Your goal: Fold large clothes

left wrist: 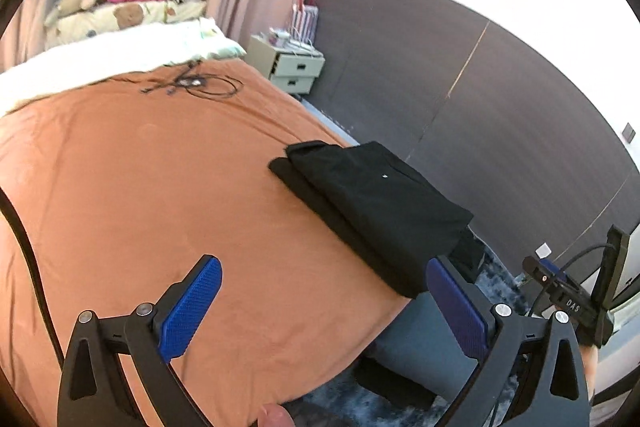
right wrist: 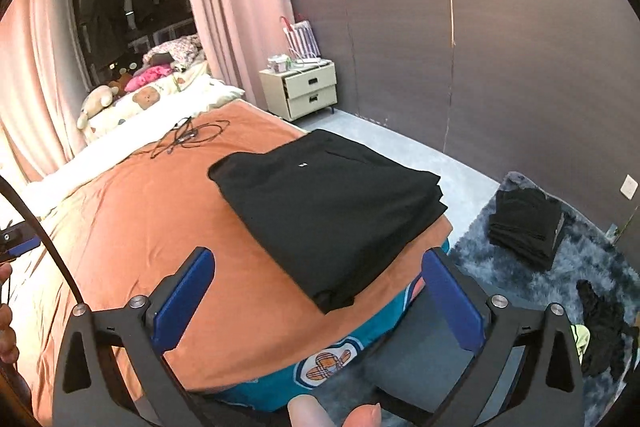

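A black garment (left wrist: pixel 372 203) lies folded into a thick rectangle at the near right corner of the orange bed cover (left wrist: pixel 160 187). It also shows in the right wrist view (right wrist: pixel 332 207), with a small white mark on top. My left gripper (left wrist: pixel 324 291) is open and empty, held above the bed just short of the garment. My right gripper (right wrist: pixel 320 283) is open and empty, its fingers spread wider than the garment's near end and a little above it. The right gripper's body (left wrist: pixel 576 291) shows at the right edge of the left wrist view.
A folded black pile (right wrist: pixel 524 227) and loose dark clothes (right wrist: pixel 604 331) lie on the grey rug (right wrist: pixel 592 267) right of the bed. Black cables (right wrist: pixel 188 137) lie far on the bed. A nightstand (right wrist: pixel 308 91), pillows and soft toys (right wrist: pixel 100 99) stand beyond.
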A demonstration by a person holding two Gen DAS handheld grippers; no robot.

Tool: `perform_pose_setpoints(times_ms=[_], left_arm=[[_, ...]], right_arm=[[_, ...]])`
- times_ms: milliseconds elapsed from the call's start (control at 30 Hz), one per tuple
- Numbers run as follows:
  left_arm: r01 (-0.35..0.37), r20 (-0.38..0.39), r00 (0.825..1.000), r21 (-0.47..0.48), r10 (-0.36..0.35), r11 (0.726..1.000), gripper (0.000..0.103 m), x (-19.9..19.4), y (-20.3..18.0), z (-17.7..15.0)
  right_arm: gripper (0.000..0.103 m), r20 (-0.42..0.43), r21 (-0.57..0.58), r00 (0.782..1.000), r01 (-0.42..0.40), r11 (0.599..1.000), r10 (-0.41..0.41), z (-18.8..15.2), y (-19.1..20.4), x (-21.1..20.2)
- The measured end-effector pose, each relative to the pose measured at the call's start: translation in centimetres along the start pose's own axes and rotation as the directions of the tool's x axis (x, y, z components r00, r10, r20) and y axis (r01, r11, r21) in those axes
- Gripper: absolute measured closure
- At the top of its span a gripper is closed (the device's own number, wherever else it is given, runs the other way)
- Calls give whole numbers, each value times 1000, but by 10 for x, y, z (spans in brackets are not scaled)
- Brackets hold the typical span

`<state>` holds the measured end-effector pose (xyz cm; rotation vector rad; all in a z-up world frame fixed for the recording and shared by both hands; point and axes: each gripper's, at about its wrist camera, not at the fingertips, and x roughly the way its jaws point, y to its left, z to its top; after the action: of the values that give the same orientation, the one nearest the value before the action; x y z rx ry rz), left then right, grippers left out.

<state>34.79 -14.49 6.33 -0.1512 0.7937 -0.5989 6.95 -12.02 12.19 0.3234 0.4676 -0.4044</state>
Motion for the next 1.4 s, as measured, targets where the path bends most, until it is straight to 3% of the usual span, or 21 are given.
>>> perform_pose_setpoints(times_ms=[300,600,733,967,1400], left_arm=[[-91,71,993,-14,92,996,0,-82,23,-49],[-155,158,974,-58,163,986,0,-153,41,-102],[-213,205,952,-85,226,973,0,-182,46,-128],[-256,235,933,-94,271,962,0,-220,45,-174],[-399,288,863,-118,416,909,0,-251,24,-244]], right_arm=[[0,38,-44,998,-53,998,55,-31,9,-26],[0,32,-88,988,-145,986,148,-62,21,-45],[0,25,-89,982,-184,979,187,-72,21,-55],[0,27,-136,974,-221,966,226,-97,18,-67],[0,40,-215,962,-256,943,270,-140,37,-75]])
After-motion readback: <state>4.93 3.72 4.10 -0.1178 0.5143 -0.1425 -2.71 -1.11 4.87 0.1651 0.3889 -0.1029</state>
